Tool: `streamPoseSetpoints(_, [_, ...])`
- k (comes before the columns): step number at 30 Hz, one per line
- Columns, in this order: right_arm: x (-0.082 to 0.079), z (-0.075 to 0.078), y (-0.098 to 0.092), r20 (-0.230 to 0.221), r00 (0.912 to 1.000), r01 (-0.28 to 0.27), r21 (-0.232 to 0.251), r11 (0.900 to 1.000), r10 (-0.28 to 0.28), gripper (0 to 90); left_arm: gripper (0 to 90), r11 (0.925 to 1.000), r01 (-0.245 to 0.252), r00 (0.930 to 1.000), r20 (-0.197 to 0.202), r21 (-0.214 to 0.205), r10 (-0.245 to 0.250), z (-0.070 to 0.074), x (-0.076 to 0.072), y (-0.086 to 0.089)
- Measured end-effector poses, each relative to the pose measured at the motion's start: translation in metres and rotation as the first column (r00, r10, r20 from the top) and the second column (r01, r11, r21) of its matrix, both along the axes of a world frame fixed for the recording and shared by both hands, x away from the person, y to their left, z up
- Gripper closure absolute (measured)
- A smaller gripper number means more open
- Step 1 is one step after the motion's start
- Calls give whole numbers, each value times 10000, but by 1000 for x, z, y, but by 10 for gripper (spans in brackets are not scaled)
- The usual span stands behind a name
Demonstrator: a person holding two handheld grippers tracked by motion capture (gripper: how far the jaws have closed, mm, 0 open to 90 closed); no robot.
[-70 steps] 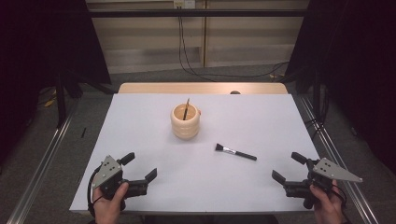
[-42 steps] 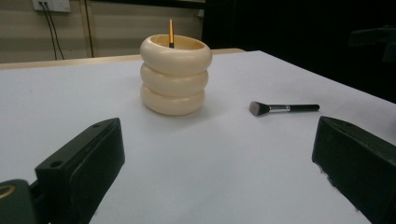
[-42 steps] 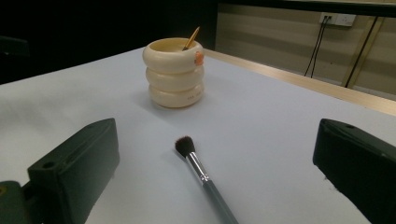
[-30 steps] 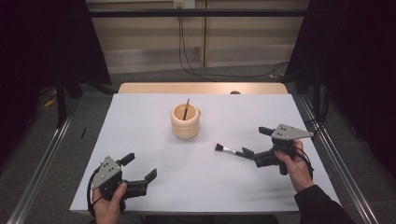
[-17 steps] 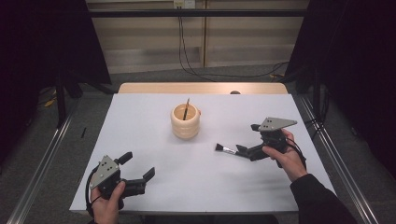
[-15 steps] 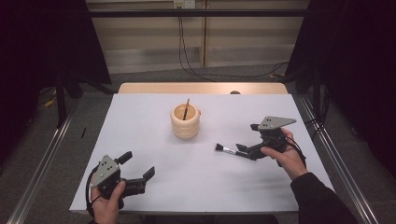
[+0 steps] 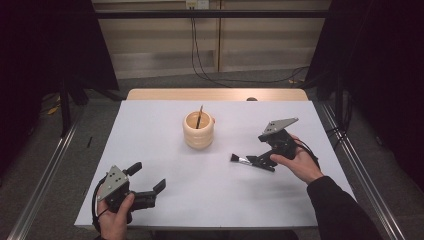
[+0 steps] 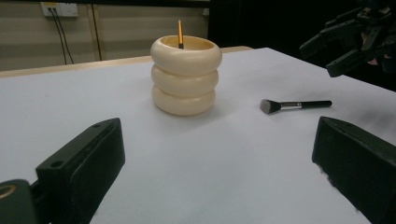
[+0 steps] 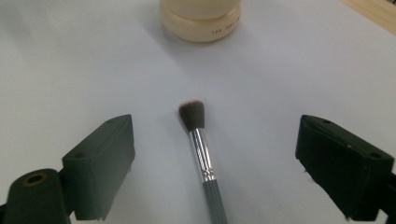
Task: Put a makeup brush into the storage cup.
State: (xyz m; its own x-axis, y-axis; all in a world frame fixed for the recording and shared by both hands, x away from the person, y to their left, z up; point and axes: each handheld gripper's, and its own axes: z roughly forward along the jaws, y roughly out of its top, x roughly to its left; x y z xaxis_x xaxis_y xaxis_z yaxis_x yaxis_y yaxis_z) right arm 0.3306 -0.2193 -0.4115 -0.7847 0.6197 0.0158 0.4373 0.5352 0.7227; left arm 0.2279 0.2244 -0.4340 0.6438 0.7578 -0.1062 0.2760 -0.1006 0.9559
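While the makeup brush (image 9: 204, 154) lies flat on the white table (image 7: 150, 130), the right claw (image 7: 262, 159) sits over its handle end with both jaws spread wide on either side, neither pad touching it; the jaws have just been closing a little. Its bristle head points toward the cream ringed pot (image 7: 199, 130), which stands near the middle of the table with a thin stick (image 8: 180, 33) upright inside. Over at the near left corner the left claw (image 7: 148, 183) is held low above the table, jaws wide apart with nothing between them, well away from both brush and pot
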Motion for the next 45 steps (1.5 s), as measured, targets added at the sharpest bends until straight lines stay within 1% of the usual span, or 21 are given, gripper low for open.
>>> streamPoseSetpoints(1, [1, 0, 1, -45, 10000, 83, -161, 9998, -84, 97, 24, 10000, -10, 10000, 29, 9, 10, 0, 0, 0])
streamPoseSetpoints(4, [7, -2, 5, -625, 9978, -267, -488, 9984, 237, 124, 23, 10000, 7, 10000, 7, 86, -7, 0, 0, 0])
streamPoseSetpoints(6, [11, -4, 7, -906, 9937, -733, -809, 9940, 659, 115, 23, 9999, 81, 10000, 54, 78, -81, 0, 0, 0])
streamPoseSetpoints(7, [13, -5, 7, -1090, 9909, -869, -744, 9934, 785, 117, 23, 9999, 83, 10000, 52, 99, -83, 0, 0, -1])
streamPoseSetpoints(10, [19, -8, 11, -1549, 9848, -978, -1175, 9882, 790, 146, 23, 9999, 103, 9999, 41, 83, -103, 0, 0, -1])
streamPoseSetpoints(12, [23, -12, 13, -1787, 9800, -1160, -1533, 9814, 879, 204, 23, 9999, 57, 10000, 57, 103, -58, 0, 0, -1])
streamPoseSetpoints(15, [26, -13, 16, -2182, 9713, -1354, -1784, 9746, 950, 280, 23, 9999, 61, 10000, -13, 113, -61, -1, 0, -1])
streamPoseSetpoints(17, [27, -13, 18, -2454, 9640, -1525, -1944, 9690, 1025, 368, 23, 9999, 110, 9999, -107, 115, -109, -2, 0, -1])
streamPoseSetpoints(20, [30, -14, 21, -2921, 9458, -2094, -2155, 9538, 1417, 433, 23, 9998, 145, 9999, -58, 154, -144, -1, 1, -2])
streamPoseSetpoints(22, [31, -15, 25, -3230, 9375, -2133, -2399, 9471, 1293, 480, 23, 9996, 179, 9998, -67, 196, -178, -1, 1, -2])
streamPoseSetpoints(24, [34, -16, 28, -3386, 9309, -2336, -2637, 9359, 1369, 516, 23, 9995, 219, 9997, -54, 221, -218, -1, 0, -3])
streamPoseSetpoints(25, [35, -17, 29, -3474, 9283, -2339, -2694, 9342, 1322, 517, 23, 9995, 253, 9997, -44, 197, -252, -1, 0, -3])
streamPoseSetpoints(26, [37, -19, 31, -3480, 9283, -2379, -2859, 9283, 1307, 553, 23, 9995, 256, 9997, -44, 201, -255, -1, 0, -3])
streamPoseSetpoints(28, [40, -21, 35, -3695, 9191, -2570, -2996, 9188, 1366, 588, 23, 9994, 274, 9996, -58, 211, -273, -1, 1, -3])
streamPoseSetpoints(29, [42, -21, 36, -3784, 9156, -2646, -3125, 9123, 1359, 607, 23, 9994, 274, 9996, -49, 228, -273, -1, 1, -3])
streamPoseSetpoints(30, [44, -22, 37, -3874, 9101, -2857, -3286, 9002, 1475, 638, 23, 9994, 233, 9997, -55, 250, -232, -1, 1, -3])
streamPoseSetpoints(31, [46, -23, 39, -3881, 9100, -2858, -3316, 8991, 1462, 651, 23, 9994, 242, 9997, -69, 243, -240, -2, 1, -3])
streamPoseSetpoints(34, [51, -22, 42, -4124, 8982, -3126, -3564, 8805, 1520, 676, 23, 9994, 257, 9997, -66, 246, -255, -2, 1, -3])
streamPoseSetpoints(38, [55, -23, 46, -4390, 8884, -3196, -3811, 8675, 1344, 696, 23, 9988, 409, 9991, -70, 265, -407, -2, 1, -4])
streamPoseSetpoints(41, [58, -27, 48, -4388, 8869, -3355, -3966, 8545, 1445, 709, 23, 9987, 413, 9991, -62, 287, -412, -2, 1, -3])
streamPoseSetpoints(45, [61, -31, 47, -4375, 8854, -3479, -4002, 8478, 1568, 724, 23, 9989, 388, 9992, -59, 270, -386, -2, 1, -4])
